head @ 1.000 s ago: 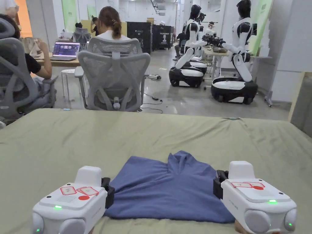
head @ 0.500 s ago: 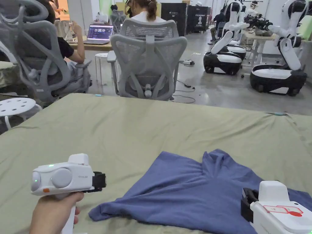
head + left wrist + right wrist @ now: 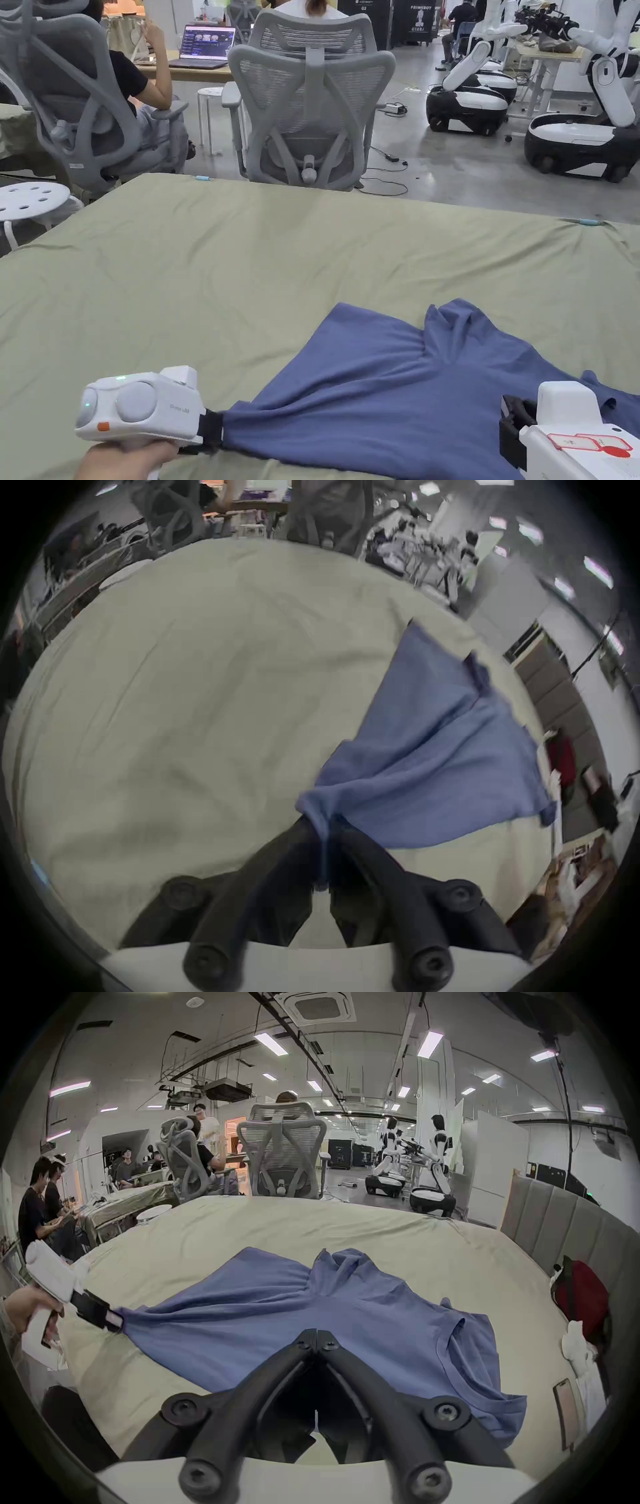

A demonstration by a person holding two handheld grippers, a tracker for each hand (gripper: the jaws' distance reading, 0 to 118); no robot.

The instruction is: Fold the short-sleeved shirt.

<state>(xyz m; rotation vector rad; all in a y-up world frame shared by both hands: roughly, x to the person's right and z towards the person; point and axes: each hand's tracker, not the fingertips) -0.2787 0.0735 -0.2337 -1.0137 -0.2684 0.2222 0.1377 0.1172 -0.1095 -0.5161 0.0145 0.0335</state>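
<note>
- Blue short-sleeved shirt (image 3: 400,387) spread, still rumpled, on the olive-green bed sheet (image 3: 250,262), at the near edge of the bed, collar end bunched toward the far side
- Left gripper (image 3: 215,431) clenched on the shirt's near-left corner; in the left gripper view (image 3: 320,833) cloth pinched between both jaws, folds fanning out from the nip toward the garment's body
- Fabric drawn taut from that corner, running rightward and away across the sheet; corner looks lifted just off the bed
- Right gripper (image 3: 317,1335) with jaws closed tip to tip, nothing between them, hovering over the shirt's near middle, cloth directly under and ahead of the tips
- In the head view, right gripper body (image 3: 575,437) low at the shirt's near-right side
- One sleeve (image 3: 464,1342) lying open to the right of the right gripper's jaws, near hem curling just beyond
- Deciding relation: long axis of the stretched hem running left to right between the two grippers; held end at the left, free end to the right, so right hand plainly the nearer for the opposite corner
- Likely step: spreading flat before the first fold; needs the right jaws opened, then lowered on the near-right hem
- Red bag (image 3: 581,1293) and a phone (image 3: 568,1411) at the bed's right edge, well apart from the shirt
</note>
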